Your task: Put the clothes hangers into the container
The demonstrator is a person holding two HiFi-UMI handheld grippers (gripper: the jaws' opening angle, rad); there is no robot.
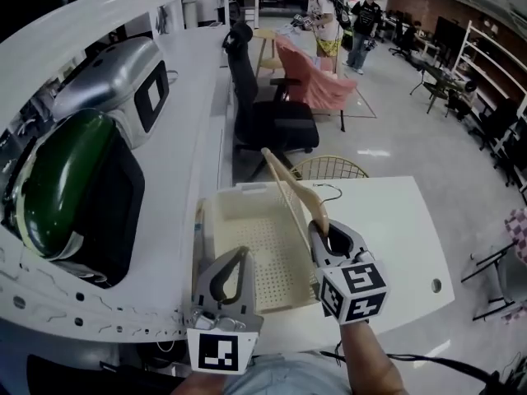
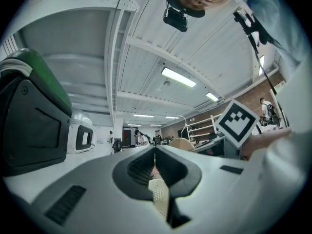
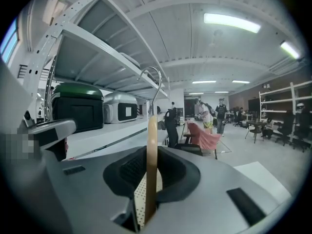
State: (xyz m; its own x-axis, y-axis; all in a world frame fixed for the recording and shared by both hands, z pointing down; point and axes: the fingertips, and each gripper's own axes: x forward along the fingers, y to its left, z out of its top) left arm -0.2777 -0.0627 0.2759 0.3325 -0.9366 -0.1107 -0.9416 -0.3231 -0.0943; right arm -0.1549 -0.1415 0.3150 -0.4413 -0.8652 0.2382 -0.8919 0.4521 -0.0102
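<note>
Right tongs (image 1: 319, 227) were clamped shut on a wooden hanger (image 1: 290, 181), held above the beige container (image 1: 212, 237) on the table (image 1: 387, 229) and not yet inside it. No hanger showed in the container. The hanger's long axis slanted from the tongs toward the upper left, with its hook (image 3: 152, 77) uppermost. Left tongs (image 1: 239, 257) were closed and empty.

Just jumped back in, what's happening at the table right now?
A person is working with two tools. The right hand-held gripper is shut on a wooden clothes hanger, holding it over the cream perforated container on the white table. The left hand-held gripper is shut and empty. The hanger isn't in the container yet.
</note>
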